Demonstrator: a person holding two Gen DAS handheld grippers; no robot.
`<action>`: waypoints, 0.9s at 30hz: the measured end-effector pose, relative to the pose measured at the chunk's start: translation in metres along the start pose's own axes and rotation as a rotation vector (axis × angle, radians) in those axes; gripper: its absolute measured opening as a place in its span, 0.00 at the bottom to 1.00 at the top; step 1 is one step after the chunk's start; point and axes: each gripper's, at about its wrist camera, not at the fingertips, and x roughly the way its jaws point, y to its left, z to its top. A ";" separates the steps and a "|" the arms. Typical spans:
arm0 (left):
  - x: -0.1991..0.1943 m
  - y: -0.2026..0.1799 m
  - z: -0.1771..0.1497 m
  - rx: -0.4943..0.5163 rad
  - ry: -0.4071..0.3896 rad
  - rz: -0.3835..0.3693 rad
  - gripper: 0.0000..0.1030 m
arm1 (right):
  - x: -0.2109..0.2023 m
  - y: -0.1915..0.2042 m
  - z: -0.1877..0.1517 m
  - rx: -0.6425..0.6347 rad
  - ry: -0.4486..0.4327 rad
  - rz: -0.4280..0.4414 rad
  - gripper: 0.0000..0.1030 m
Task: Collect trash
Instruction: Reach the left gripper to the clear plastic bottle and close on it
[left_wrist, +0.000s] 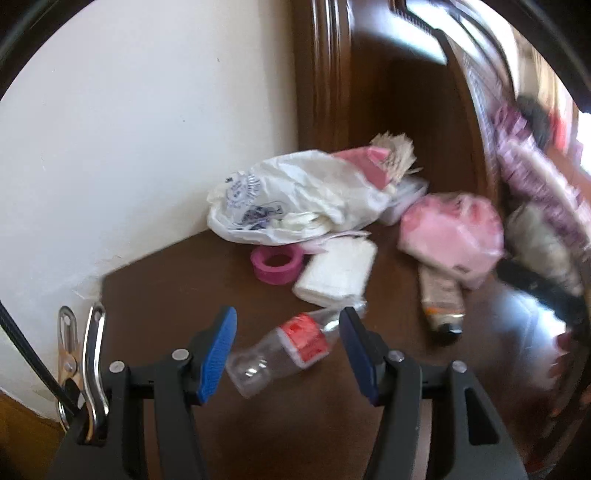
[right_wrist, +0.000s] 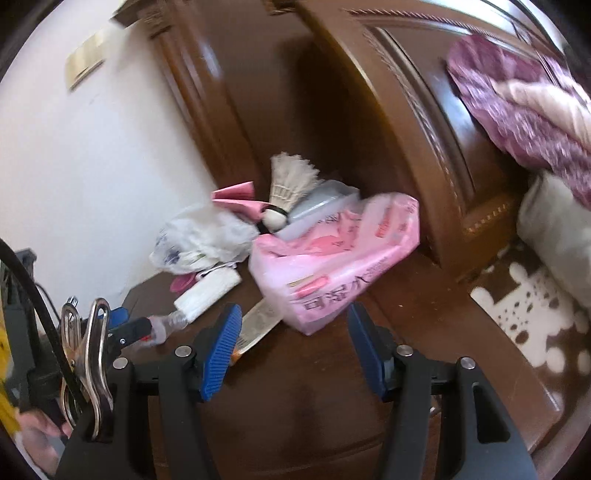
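- Bottle (left_wrist: 280, 349), clear plastic with a red label, is lying on its side on the dark wooden worktop (left_wrist: 258, 424), sitting in the gap of the left tool (left_wrist: 286, 354); the blue pads are standing apart from it, so the left tool is released and gripping nothing.
- Empty and thin-walled by the look of it, the bottle is likely weighing very little, rolling easily and denting under a hard squeeze; the labelled middle is looking like the best place to take hold, since the neck is tapering.
- Right tool (right_wrist: 291, 350) is also standing released, with nothing between its pads, and is facing the pink plastic pack (right_wrist: 332, 258) just beyond it.
- That pack is looking soft, crinkly and slippery; pinching a gathered fold near its lower edge is probably holding better than squeezing the bulk.
- White plastic bag (left_wrist: 295, 195) is slumping against the wall behind, limp and light.
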 end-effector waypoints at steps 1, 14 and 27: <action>0.004 -0.002 0.001 0.021 0.017 0.015 0.59 | 0.001 -0.003 0.001 0.016 0.008 0.007 0.59; -0.011 0.020 -0.008 0.130 0.063 -0.124 0.66 | 0.034 0.069 -0.008 -0.178 0.183 0.081 0.59; -0.010 0.020 -0.027 0.203 0.088 -0.262 0.29 | 0.067 0.098 -0.013 -0.060 0.295 0.190 0.60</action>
